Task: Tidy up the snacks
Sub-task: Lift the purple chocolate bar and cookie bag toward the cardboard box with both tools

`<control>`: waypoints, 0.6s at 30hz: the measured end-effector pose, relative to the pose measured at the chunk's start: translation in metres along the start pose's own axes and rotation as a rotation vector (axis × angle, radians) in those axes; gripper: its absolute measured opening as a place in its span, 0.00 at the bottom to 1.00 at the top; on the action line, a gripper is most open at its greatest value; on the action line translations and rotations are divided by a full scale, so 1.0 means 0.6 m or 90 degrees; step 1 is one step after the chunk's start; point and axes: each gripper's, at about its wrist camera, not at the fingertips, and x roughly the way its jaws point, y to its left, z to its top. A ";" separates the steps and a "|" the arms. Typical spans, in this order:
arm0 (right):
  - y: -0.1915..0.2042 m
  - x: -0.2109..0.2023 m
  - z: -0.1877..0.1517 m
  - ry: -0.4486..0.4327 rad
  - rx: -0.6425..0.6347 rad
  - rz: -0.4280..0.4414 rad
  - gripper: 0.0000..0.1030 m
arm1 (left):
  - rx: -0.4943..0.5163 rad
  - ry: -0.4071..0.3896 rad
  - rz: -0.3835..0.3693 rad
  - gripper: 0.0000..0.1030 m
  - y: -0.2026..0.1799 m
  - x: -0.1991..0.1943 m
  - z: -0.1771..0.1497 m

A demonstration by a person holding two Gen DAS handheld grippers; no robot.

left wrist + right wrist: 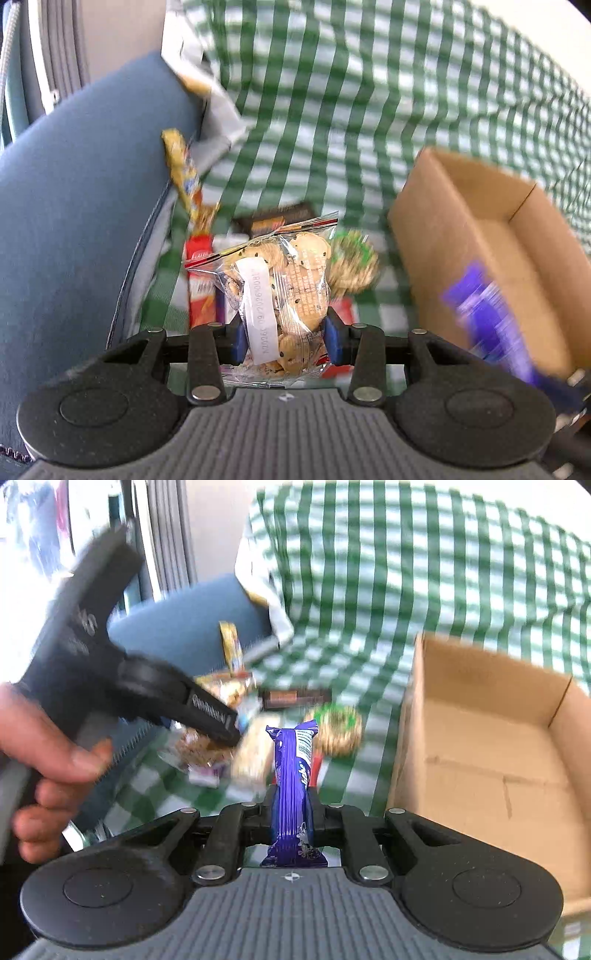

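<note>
Green-and-white checked cloth (332, 92) covers the table and runs far up the background, with a blue padded chair (74, 206) pushed against its left edge.

Over this cloth the left gripper (284, 341) has its blue pads (330, 332) pressed onto both sides of a clear cookie packet (284, 284), a bag of small chocolate-chip biscuits with a white date label down its front. The jaws stand partly apart, as wide as the bag lets them, and the packet sticks up and forward between the fingers.

The right gripper (291, 816) is closed almost fully on a purple wafer bar (293, 794), which stands upright between the narrow jaws with its crimped end pointing away. A hand (44, 760) shows at the left of that view, wrapped around the grip of the left tool.

Beyond both held items the remaining snacks lie in a loose cluster on the cloth: a round green-and-tan packet (338, 731) just right of centre, a dark chocolate bar (295, 698) farther back, a red packet (199, 280) on the left, and a yellow stick packet (184, 173) leaning by the chair.

To the right sits an open cardboard box (491, 760), its brown floor bare where it shows, near the snack cluster but apart from it.
</note>
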 end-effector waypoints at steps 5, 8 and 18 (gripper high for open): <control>-0.065 -0.068 0.069 -0.092 0.009 -0.027 0.14 | -0.008 -0.068 -0.027 0.43 -0.026 -0.026 0.014; -0.114 -0.092 0.087 -0.129 0.008 -0.062 0.14 | -0.005 -0.099 -0.045 0.43 -0.046 -0.035 0.017; -0.233 -0.076 0.025 -0.123 0.072 -0.185 0.14 | 0.059 -0.192 -0.121 0.43 -0.136 -0.059 0.014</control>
